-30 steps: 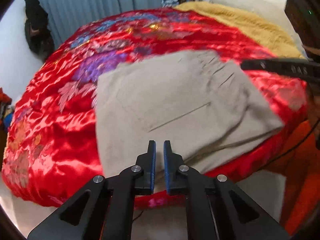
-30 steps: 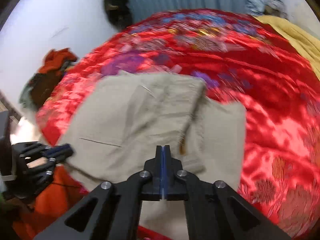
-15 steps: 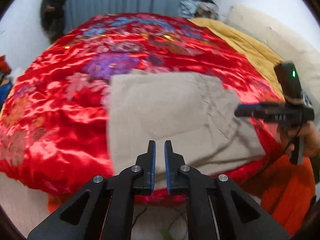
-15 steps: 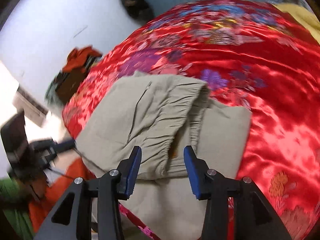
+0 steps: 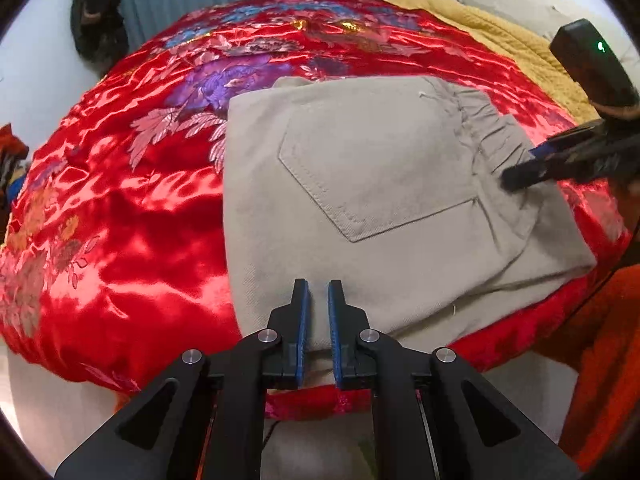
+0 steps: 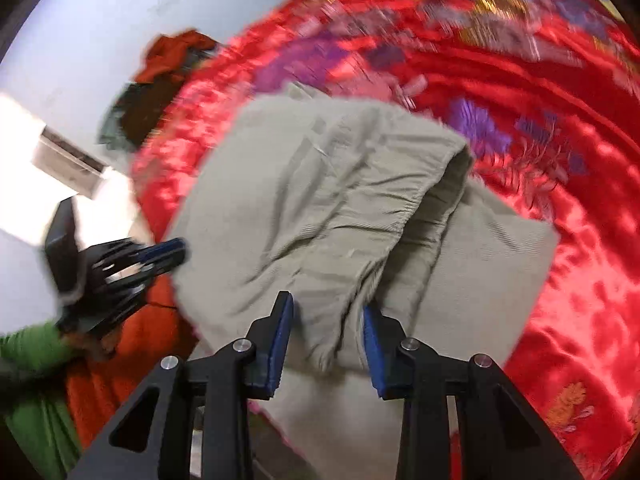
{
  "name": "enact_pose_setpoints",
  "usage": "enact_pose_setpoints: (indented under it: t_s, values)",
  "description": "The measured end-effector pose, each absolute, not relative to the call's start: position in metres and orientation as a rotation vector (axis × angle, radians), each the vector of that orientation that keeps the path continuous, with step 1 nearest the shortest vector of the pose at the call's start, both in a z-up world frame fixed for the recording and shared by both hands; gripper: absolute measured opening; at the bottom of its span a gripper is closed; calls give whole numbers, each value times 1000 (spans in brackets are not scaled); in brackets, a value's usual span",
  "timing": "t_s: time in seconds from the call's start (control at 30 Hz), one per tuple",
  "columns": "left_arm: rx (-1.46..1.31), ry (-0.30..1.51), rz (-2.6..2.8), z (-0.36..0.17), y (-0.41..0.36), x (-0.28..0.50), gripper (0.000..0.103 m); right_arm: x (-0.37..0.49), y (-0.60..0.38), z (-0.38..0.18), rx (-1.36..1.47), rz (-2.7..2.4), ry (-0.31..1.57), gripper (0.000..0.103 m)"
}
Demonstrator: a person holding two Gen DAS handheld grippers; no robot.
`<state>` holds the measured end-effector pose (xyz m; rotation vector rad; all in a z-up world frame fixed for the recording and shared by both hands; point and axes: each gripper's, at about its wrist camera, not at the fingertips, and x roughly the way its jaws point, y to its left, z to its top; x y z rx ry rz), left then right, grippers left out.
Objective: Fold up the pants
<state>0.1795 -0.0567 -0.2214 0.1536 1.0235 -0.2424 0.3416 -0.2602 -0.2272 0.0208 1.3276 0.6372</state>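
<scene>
The khaki pants [image 5: 372, 200] are laid in a partly folded stack at the near edge of the bed, on the red floral satin bedspread [image 5: 132, 208], with the back pocket [image 5: 372, 184] uppermost and the gathered elastic waistband [image 5: 492, 136] toward 3 o'clock in the left wrist view. A soft, light, limp cotton twill is judged, which will drape and sag once lifted, and the layers may slide on the slick satin. The doubled waistband or a folded edge is judged the firmest place to be taken.

The left tongs [image 5: 318, 292] are shut but for a narrow slit, nothing being held, over the stack's near edge. The right tongs [image 6: 327, 312] have just been closing, stand partly apart, and a raised ridge of fabric lies between them; no pad is seen pressing it.

The right wrist view is smeared by motion. The layers beneath the top fold and the pant legs are hidden, and the bed's nearest edge is covered by the tongs' frames
</scene>
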Motion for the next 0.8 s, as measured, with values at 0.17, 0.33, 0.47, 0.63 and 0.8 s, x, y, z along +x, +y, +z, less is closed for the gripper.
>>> enact_pose_setpoints:
  t_s: [0.17, 0.33, 0.47, 0.63, 0.8]
  values:
    - [39, 957, -228, -171, -31, 176, 47, 313, -242, -180, -88, 575, 1159, 18]
    - [-19, 829, -253, -118, -26, 168, 63, 280, -281, -126, 149, 605, 1015, 16]
    - [38, 885, -284, -142, -49, 172, 62, 262, -315, -164, 269, 494, 1078, 14]
    - [206, 1052, -270, -212, -81, 174, 34, 249, -353, -244, 216, 186, 1223, 3]
    - [168, 956, -303, -186, -81, 161, 55, 233, -363, -203, 337, 248, 1037, 12]
